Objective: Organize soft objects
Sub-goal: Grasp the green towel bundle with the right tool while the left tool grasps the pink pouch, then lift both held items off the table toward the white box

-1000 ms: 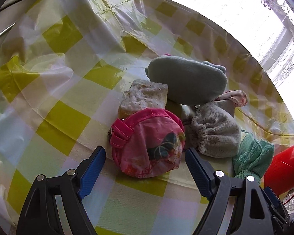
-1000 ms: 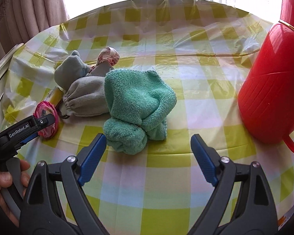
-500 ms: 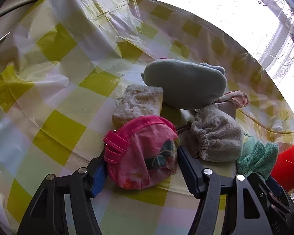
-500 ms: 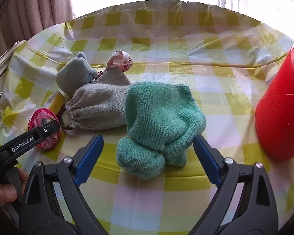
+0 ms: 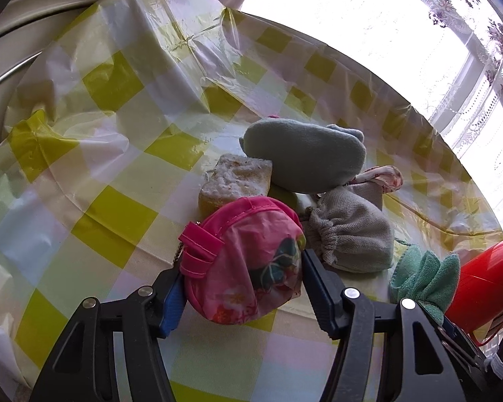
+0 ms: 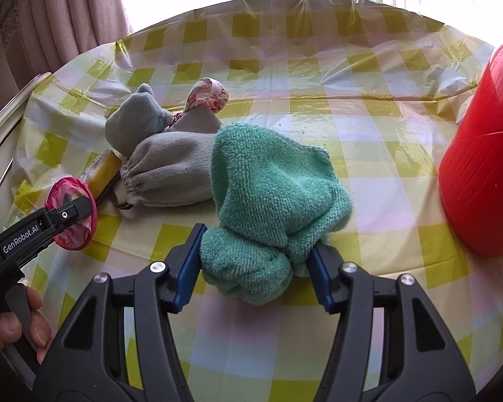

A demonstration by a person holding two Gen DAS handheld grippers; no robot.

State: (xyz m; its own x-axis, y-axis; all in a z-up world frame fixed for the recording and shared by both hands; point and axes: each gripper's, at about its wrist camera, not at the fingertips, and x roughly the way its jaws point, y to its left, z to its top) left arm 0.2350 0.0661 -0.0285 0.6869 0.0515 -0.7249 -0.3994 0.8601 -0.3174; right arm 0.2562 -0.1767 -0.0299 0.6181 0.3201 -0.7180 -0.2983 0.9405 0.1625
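A pink floral zip pouch (image 5: 248,254) sits between the blue pads of my left gripper (image 5: 243,274); the jaws are closing and both pads press its sides. In the right wrist view a crumpled green towel (image 6: 271,194) lies on the checked tablecloth (image 6: 318,67). My right gripper (image 6: 256,244) is closing on the towel's near end, pads touching it. Beside it lie a grey drawstring bag (image 6: 171,174), a grey-blue plush (image 6: 134,124), a yellow sponge (image 5: 238,177) and a floral cloth piece (image 6: 208,93). The left gripper with the pouch (image 6: 70,191) shows at the far left.
A red plastic jug (image 6: 483,167) stands at the right edge of the table. A curtain (image 6: 67,16) and a bright window lie behind. A hand (image 6: 16,321) grips the left tool's handle. The pile crowds the table's left half.
Both grippers went from wide open to closed: the left around the pink pouch, the right moved in onto the green towel and closed on it.
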